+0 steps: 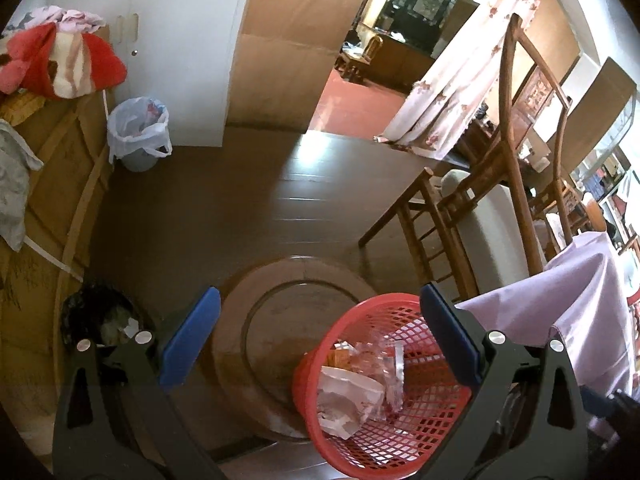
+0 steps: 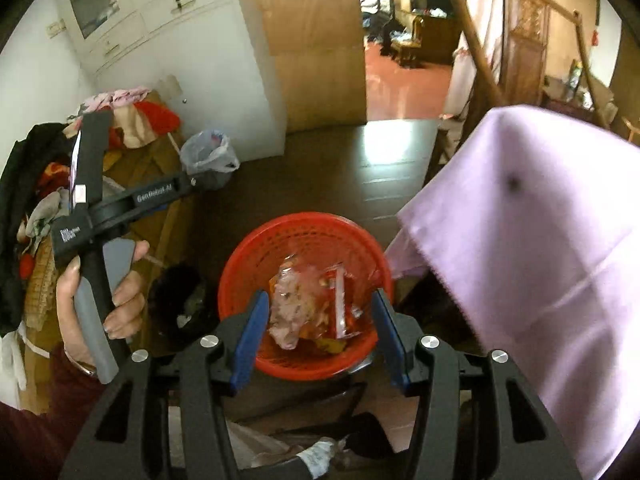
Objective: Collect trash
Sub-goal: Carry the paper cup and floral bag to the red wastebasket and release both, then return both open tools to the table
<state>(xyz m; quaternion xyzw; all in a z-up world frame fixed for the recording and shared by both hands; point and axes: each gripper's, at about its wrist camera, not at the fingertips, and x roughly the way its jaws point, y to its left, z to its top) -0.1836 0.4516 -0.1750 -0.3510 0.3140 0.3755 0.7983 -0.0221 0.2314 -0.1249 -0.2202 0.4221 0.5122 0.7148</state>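
The right gripper (image 2: 318, 332) hangs directly above the red mesh basket (image 2: 240, 264), pointing down into it, its blue-padded jaws parted with nothing pinched between them; the crumpled clear plastic wrapper (image 2: 292, 304) shows in the gap but lies loose in the basket along with other scraps. The left gripper (image 1: 320, 336) stands with its jaws spread wide and empty, just to the left of the same basket, whose rim sits against its right-hand finger (image 1: 448, 336); inside, white paper (image 1: 348, 396) and clear wrapping (image 1: 380, 360) are heaped. In the right wrist view a hand (image 2: 100, 300) holds that left gripper's handle, up and left of the basket. Beside the basket on the right, a lilac cloth (image 2: 540, 260) drapes over a table edge. Left of the basket sits a dark bin (image 1: 96, 320) with scraps in it, and beyond the basket a round wooden board (image 1: 280, 320) lies on the dark floor. Far behind it, by the white cabinet (image 2: 192, 52), stands a bin lined with a white bag (image 1: 138, 132).
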